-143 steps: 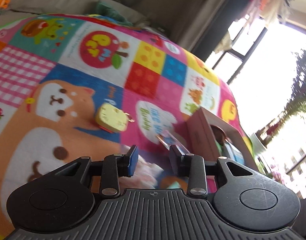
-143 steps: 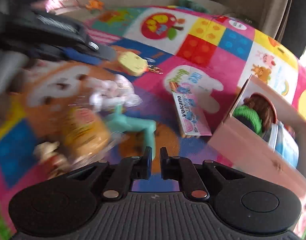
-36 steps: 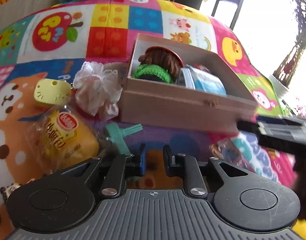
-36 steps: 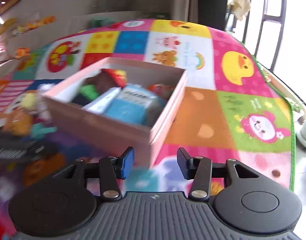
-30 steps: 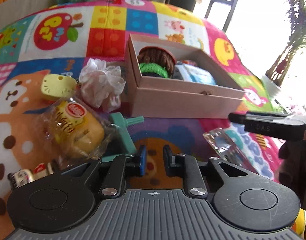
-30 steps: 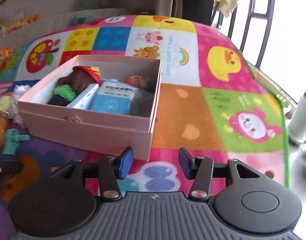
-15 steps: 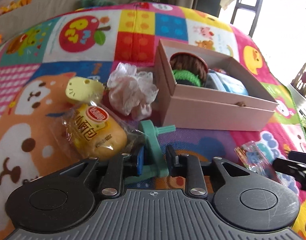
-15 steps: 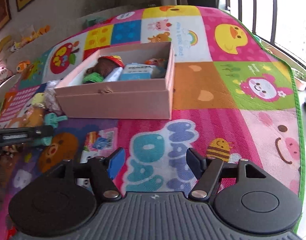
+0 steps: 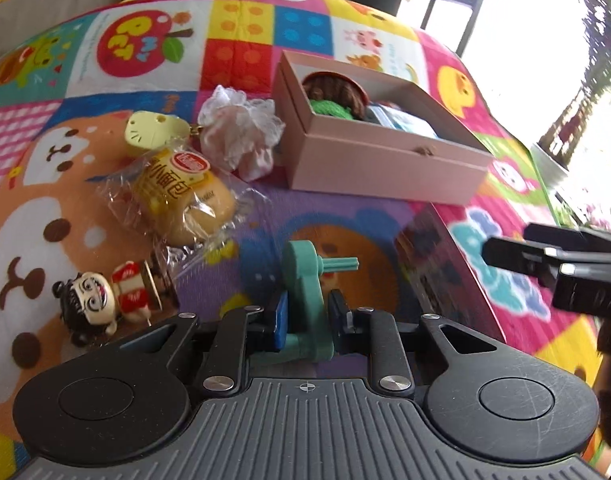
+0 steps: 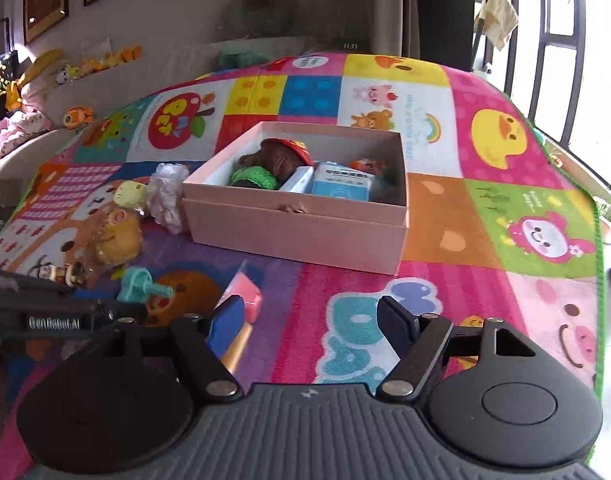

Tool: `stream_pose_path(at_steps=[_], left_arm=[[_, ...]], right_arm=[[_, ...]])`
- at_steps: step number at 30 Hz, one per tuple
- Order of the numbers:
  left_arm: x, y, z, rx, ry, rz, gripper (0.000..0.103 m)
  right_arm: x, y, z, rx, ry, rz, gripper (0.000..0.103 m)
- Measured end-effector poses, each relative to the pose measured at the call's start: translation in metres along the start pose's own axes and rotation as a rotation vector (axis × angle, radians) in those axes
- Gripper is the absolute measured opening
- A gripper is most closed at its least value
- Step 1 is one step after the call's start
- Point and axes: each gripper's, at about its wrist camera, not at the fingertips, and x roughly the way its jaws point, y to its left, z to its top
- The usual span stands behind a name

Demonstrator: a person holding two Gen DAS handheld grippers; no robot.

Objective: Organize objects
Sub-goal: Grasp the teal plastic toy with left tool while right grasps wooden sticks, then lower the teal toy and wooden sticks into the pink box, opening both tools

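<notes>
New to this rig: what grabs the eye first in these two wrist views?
The loud patchwork cartoon play mat fills both views, with an open pink cardboard box of toys and cartons in the middle. In the left wrist view, the left gripper has its jaws around a teal plastic toy, with a yellow wrapped bread bun just beyond to the left. The right gripper hangs open over the mat.

L gripper [image 9: 305, 320]: blk arms, blue pads, silver screws | R gripper [image 10: 310, 320]: same, grey ribbed base
</notes>
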Motion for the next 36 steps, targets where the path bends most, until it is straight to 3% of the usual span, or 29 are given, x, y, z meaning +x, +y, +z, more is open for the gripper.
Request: stream_pose_path(at_steps=[3,6,7,8,11,15,16,18,21,26,31,34,36], left_arm=[[0.0,-0.002,-0.002,0.008,-0.015,0.008,0.025],[0.0,-0.003,-0.003,0.015,-0.02,0.011,0.025],[0.0,-0.003,-0.004,0.024,-0.023,0.008,0.025],[-0.001,-0.002,-0.004,0.033,-0.027,0.005,0.025],[-0.002,-0.002,-0.006,0.029,-0.037,0.001,0.024],[-0.002,-0.006,-0.011,0.048,-0.077,0.016,0.021],[-0.002,-0.006,-0.011,0.053,-0.083,0.009,0.015],[-0.004,-0.004,-0.004,0.028,-0.081,-0.04,0.014],[-0.016,-0.008,0.021,0.014,-0.134,-0.103,0.014],[-0.031,-0.026,0.084,0.043,-0.258,-0.142,0.014],[0.004,-0.037,0.146,-0.018,-0.299,-0.206,0.016],[0.018,-0.026,0.155,-0.119,-0.304,-0.204,0.017],[0.019,-0.019,0.149,-0.131,-0.298,-0.184,0.017]], right_arm=[[0.002,0.01,0.001,0.021,0.042,0.098,0.074],[0.018,0.023,-0.005,-0.001,0.071,0.085,0.072],[0.024,0.025,-0.006,-0.001,0.088,0.086,0.065],[0.031,0.026,-0.006,0.004,0.114,0.099,0.049],[0.038,0.031,-0.006,-0.011,0.165,0.112,0.025],[0.021,0.025,-0.006,-0.039,0.141,0.119,0.023],[0.014,0.02,-0.005,-0.036,0.129,0.114,0.023],[0.003,0.009,-0.003,-0.017,0.108,0.103,0.023],[-0.012,-0.01,0.0,0.016,0.067,0.085,0.022],[-0.022,-0.033,0.006,0.066,0.017,0.053,0.022],[-0.02,-0.042,0.01,0.09,0.009,0.04,0.022],[-0.025,-0.045,0.01,0.093,-0.004,0.033,0.022],[-0.029,-0.049,0.011,0.095,-0.015,0.022,0.022]])
